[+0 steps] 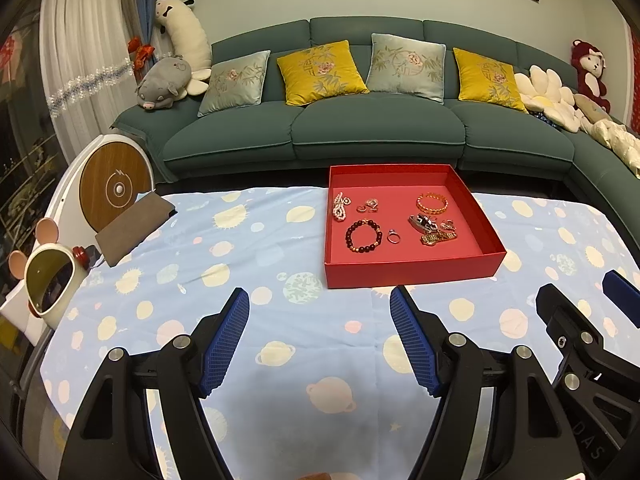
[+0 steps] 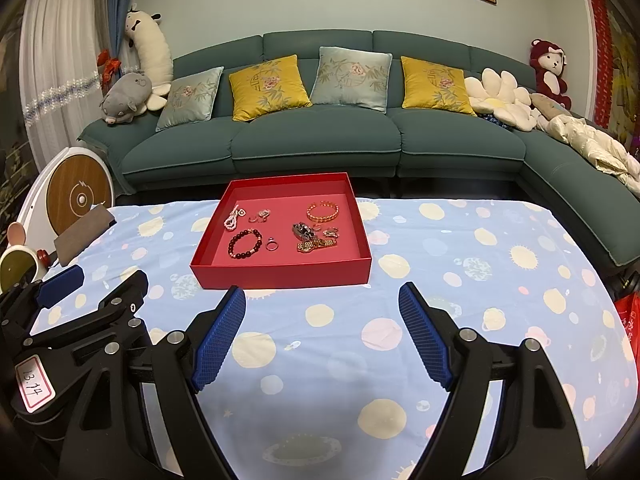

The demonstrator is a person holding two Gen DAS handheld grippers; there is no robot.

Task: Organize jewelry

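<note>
Several pieces of jewelry lie loose on the floor of a shallow red box, which sits on the far half of the bench, closer to the sofa than to the person. On the box's left side are a pearl strand, a small rose-coloured ornament, a dark beaded bracelet and a ring, each apart from the others, which looks deliberate. On the right, an orange bangle lies alone toward the back, while a metal watch and a gold chain sit touching in a small heap with something I cannot make out. That tangle is, I'd judge, what is left to sort.

Both tools hang over the near part of the cloth-covered bench, short of the box and touching nothing. The left tool has its blue pads spread wide and holds nothing; the right tool is likewise spread and bare. Side by side and level, they seem poised to reach in, the right one lying nearer the heap.

Off to the left edge rest a brown pouch and a round white gadget.
</note>
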